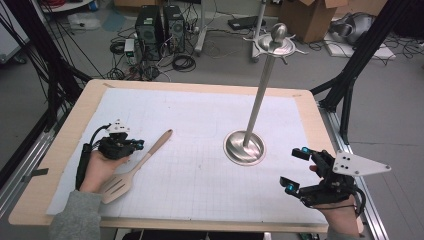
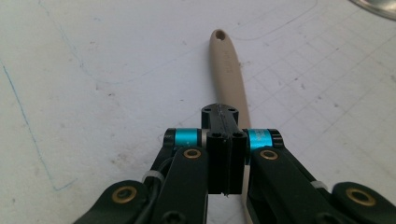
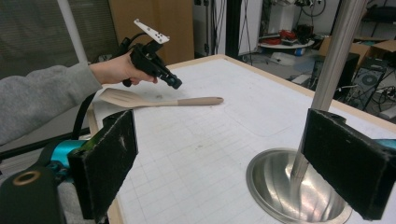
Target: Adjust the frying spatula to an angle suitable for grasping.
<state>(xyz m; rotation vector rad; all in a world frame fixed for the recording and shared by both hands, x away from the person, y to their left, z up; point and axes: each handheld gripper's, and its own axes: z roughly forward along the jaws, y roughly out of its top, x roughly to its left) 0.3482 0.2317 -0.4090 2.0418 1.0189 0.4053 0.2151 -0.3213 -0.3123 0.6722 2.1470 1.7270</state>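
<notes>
Spatula lies flat on the white mat at the left of the table, slotted blade toward the person and handle pointing away toward the stand. The left gripper hangs just above the handle with its jaws pressed together and nothing between them; in the right gripper view it is clearly off the wood, tips angled down at it. The right gripper waits well apart at the right edge, jaws spread wide and empty, the stand's pole framed between its pads.

Biggest risk, as I judge it: coming down with clenched jaws would only push the spatula. It is light and the mat looks smooth, so it would likely slide or spin. The handle also lies flat, leaving little room for a pad to get under it; a pinch from above could slip off the rounded edges or catch the mat instead. Gripping near the handle's far end would let the heavier blade droop and twist.

Around it, the steel dish base of the stand sits right of the handle's tip, near enough to be struck by a lifted spatula swung that way. Nothing else lies on the mat. Past the table, cardboard boxes, computer towers and cables sit on the floor, out of reach.
</notes>
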